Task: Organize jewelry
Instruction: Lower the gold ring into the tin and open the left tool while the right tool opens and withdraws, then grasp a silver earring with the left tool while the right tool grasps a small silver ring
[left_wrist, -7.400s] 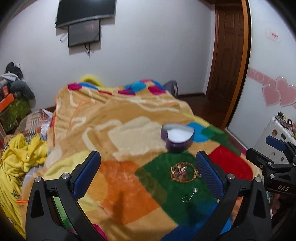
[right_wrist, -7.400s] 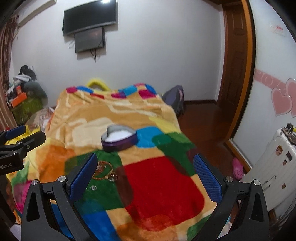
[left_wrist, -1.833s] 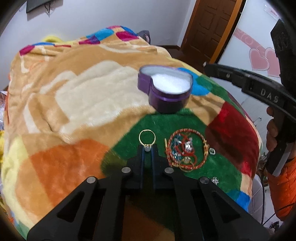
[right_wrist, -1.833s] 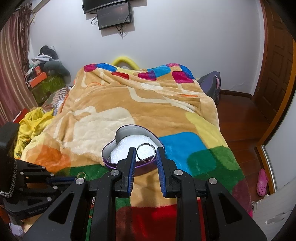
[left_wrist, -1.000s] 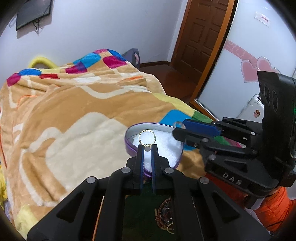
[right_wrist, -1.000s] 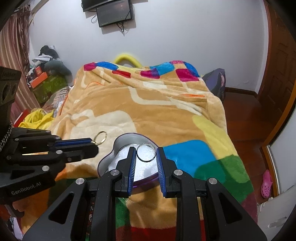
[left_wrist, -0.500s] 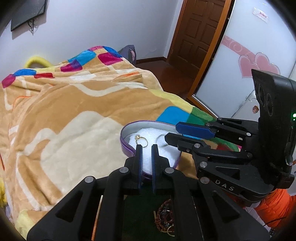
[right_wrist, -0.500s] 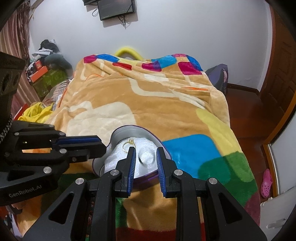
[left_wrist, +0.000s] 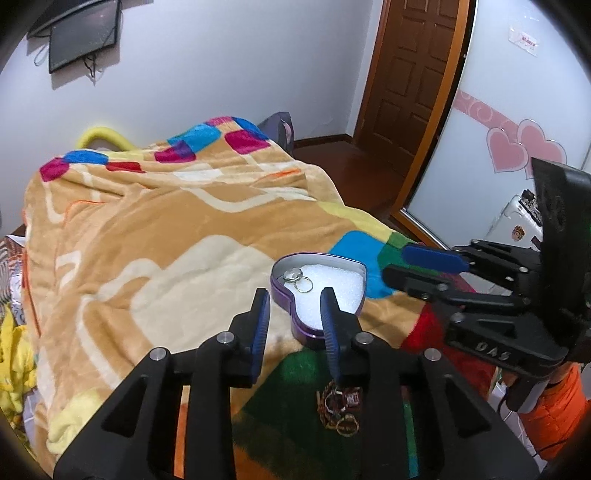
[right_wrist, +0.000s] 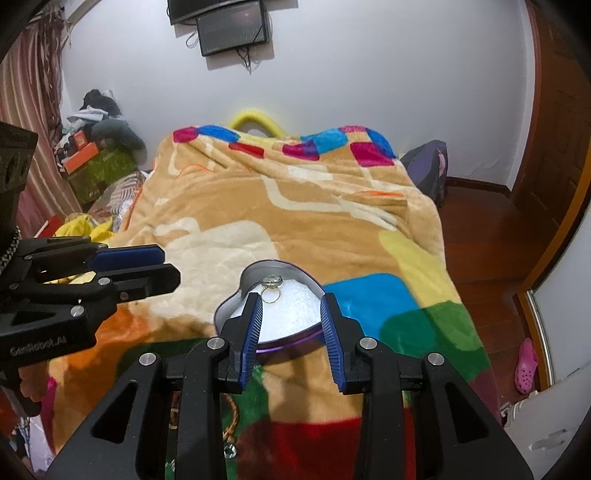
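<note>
Left wrist view shows two rings (left_wrist: 297, 279) lying in the heart-shaped box (left_wrist: 317, 291) on the bed (left_wrist: 155, 236), dropped clear of both tongs. Left tongs (left_wrist: 293, 314) and right tongs (right_wrist: 290, 314) are opening, empty. Next, I'd guess, comes the bracelet tangle (left_wrist: 338, 408) nearer on the blanket, needing a careful pinch.

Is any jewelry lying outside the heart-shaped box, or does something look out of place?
Yes. Two rings lie inside the purple heart box, but a tangled bracelet pile lies loose on the blanket's green patch, outside it.
</note>
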